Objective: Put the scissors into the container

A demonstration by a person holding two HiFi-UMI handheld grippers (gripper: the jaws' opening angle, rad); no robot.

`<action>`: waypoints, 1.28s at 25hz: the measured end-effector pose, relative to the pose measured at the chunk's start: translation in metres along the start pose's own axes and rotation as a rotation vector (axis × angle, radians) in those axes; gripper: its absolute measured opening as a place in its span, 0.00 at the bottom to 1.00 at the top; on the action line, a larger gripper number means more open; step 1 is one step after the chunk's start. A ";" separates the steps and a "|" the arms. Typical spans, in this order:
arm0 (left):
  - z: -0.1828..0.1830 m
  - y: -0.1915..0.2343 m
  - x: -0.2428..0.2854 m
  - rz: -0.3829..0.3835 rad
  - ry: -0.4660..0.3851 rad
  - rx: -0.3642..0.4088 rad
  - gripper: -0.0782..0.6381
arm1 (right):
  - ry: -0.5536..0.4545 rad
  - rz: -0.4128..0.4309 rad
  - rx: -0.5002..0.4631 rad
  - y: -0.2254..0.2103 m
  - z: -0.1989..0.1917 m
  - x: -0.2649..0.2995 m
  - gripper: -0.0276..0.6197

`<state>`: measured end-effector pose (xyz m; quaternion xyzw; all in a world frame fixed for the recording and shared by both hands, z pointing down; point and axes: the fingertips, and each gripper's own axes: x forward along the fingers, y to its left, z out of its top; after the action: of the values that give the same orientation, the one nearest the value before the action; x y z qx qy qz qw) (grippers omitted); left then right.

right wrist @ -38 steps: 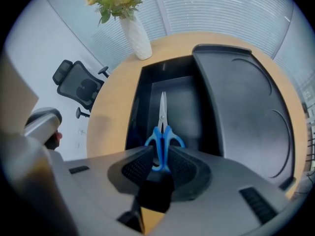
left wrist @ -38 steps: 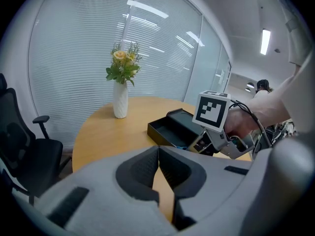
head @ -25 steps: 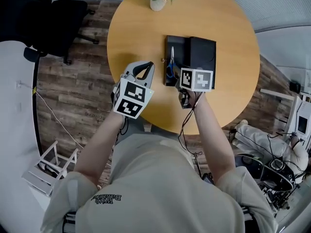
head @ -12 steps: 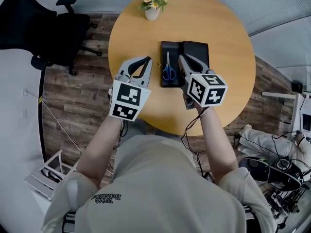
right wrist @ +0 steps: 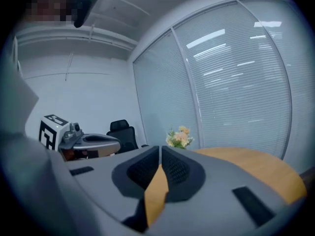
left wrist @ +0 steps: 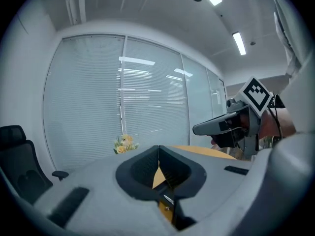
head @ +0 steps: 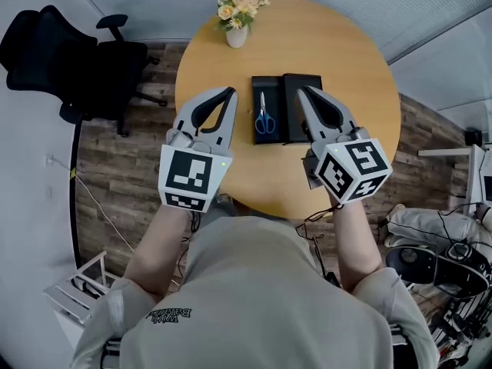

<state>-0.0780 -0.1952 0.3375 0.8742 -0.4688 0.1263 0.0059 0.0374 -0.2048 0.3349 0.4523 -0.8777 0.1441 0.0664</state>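
Observation:
The blue-handled scissors lie flat in the left half of the black container on the round wooden table, blades pointing away from me. My left gripper is held up to the left of the container, jaws shut and empty. To the container's right my right gripper is also raised, shut and empty. In the left gripper view the left gripper points level over the table, with the right gripper beside it. The right gripper view shows the right gripper closed, the left gripper off to its side.
A white vase of flowers stands at the table's far edge. A black office chair sits on the wood floor at the left. Glass walls with blinds ring the room. Cables and equipment lie at the right.
The right gripper has drawn back from the container and risen, leaving the scissors lying inside. The left gripper has also lifted toward the camera.

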 end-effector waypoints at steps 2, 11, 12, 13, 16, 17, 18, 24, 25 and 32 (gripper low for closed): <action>0.017 -0.005 -0.011 -0.002 -0.025 0.018 0.14 | -0.017 0.019 -0.025 0.012 0.015 -0.015 0.10; 0.065 -0.019 -0.030 -0.005 -0.111 0.074 0.14 | -0.165 0.034 -0.158 0.036 0.068 -0.061 0.10; 0.072 -0.021 -0.032 0.002 -0.131 0.063 0.14 | -0.188 0.029 -0.152 0.036 0.072 -0.067 0.10; 0.077 -0.023 -0.035 0.012 -0.152 0.051 0.14 | -0.207 0.024 -0.144 0.037 0.076 -0.073 0.10; 0.083 -0.025 -0.040 0.033 -0.181 0.028 0.14 | -0.228 0.010 -0.138 0.035 0.078 -0.083 0.10; 0.082 -0.026 -0.042 0.035 -0.183 0.020 0.14 | -0.224 0.013 -0.137 0.035 0.078 -0.086 0.10; 0.082 -0.026 -0.043 0.034 -0.184 0.012 0.14 | -0.220 0.020 -0.132 0.036 0.077 -0.088 0.10; 0.076 -0.038 -0.050 0.043 -0.144 0.103 0.14 | -0.201 0.016 -0.147 0.035 0.072 -0.103 0.10; 0.073 -0.039 -0.049 0.042 -0.136 0.097 0.14 | -0.193 0.012 -0.150 0.033 0.069 -0.103 0.10; 0.061 -0.042 -0.041 0.028 -0.105 0.053 0.14 | -0.157 0.010 -0.137 0.020 0.055 -0.097 0.09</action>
<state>-0.0516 -0.1463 0.2737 0.8729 -0.4770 0.0926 -0.0435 0.0780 -0.1364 0.2546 0.4523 -0.8901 0.0481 0.0278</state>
